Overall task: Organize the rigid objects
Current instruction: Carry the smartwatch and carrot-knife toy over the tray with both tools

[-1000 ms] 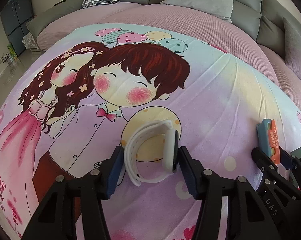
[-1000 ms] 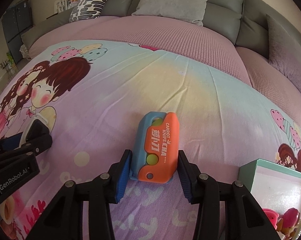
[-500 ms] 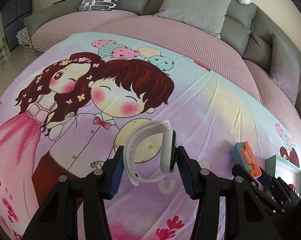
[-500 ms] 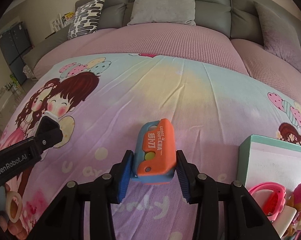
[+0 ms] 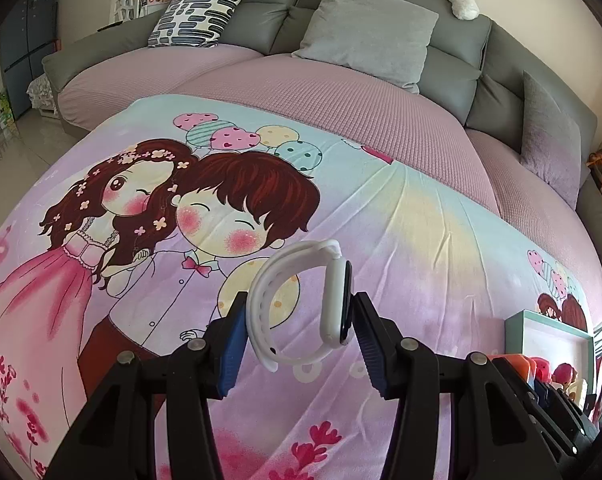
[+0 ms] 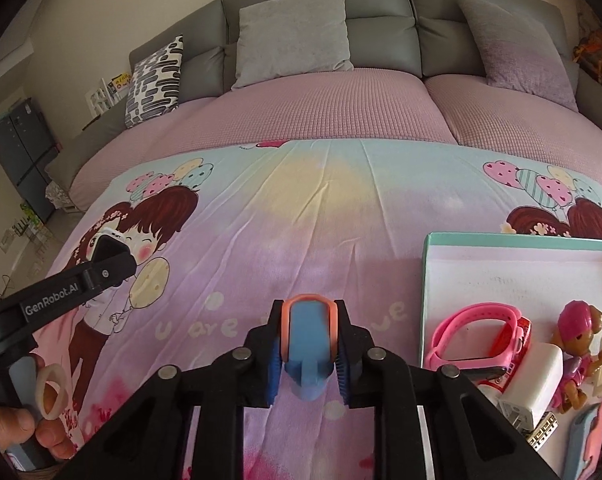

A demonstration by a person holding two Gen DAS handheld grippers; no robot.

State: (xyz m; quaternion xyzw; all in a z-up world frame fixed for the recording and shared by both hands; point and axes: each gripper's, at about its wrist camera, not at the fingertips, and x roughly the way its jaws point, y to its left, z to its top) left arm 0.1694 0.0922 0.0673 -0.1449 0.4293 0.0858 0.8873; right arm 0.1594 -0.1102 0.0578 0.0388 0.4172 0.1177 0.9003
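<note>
My left gripper is shut on a white smartwatch and holds it above the cartoon bedspread; the left gripper also shows in the right wrist view. My right gripper is shut on an orange and blue carrot knife, held up above the bedspread to the left of the teal-rimmed white tray. The tray holds a pink watch, a white charger and a doll. The tray also shows at the right edge of the left wrist view.
The bedspread lies over a pink mattress against a grey sofa back with cushions. A patterned pillow is at the far left. Floor and a cabinet lie beyond the bed's left edge.
Both grippers have risen off the bedspread with their objects. The right gripper has moved toward the tray and tipped the carrot knife end-on to its camera.
</note>
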